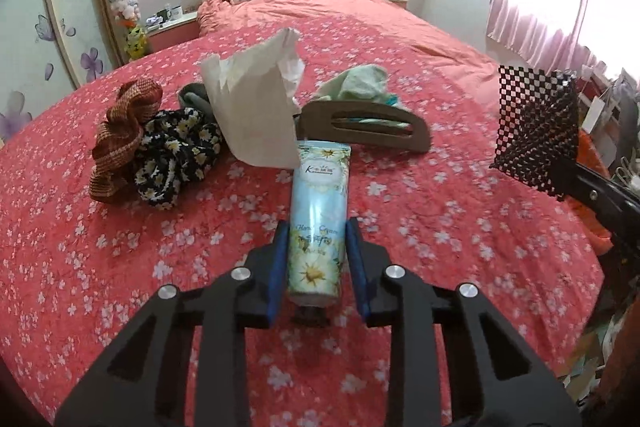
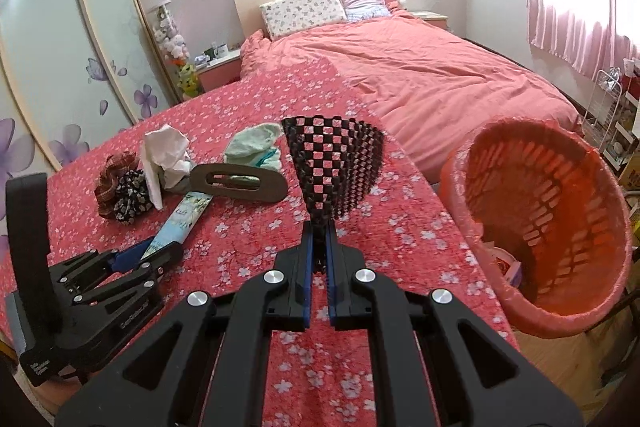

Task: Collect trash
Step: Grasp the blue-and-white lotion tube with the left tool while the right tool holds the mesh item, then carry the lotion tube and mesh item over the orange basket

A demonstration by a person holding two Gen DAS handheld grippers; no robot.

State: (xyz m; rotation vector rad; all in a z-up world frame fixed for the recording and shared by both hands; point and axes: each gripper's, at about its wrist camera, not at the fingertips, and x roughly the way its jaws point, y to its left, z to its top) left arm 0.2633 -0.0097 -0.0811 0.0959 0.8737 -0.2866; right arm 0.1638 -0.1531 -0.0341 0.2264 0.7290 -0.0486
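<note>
My left gripper (image 1: 316,235) is shut on a light blue hand cream tube (image 1: 318,211) and holds it just above the red floral bedspread; it also shows in the right wrist view (image 2: 182,221). My right gripper (image 2: 318,227) is shut on a black mesh net piece (image 2: 336,163), held up over the bed, also visible in the left wrist view (image 1: 536,127). An orange trash basket (image 2: 548,227) with some trash inside stands beside the bed, right of my right gripper. A crumpled white paper (image 1: 256,103) lies just beyond the tube.
On the bedspread (image 1: 120,247) lie a brown scrunchie (image 1: 120,135), a black floral scrunchie (image 1: 176,155), a brown slotted hair clip (image 1: 364,127) and a pale green cloth (image 1: 356,83). Pillows, a nightstand and a wardrobe are behind. Shelves stand at the right.
</note>
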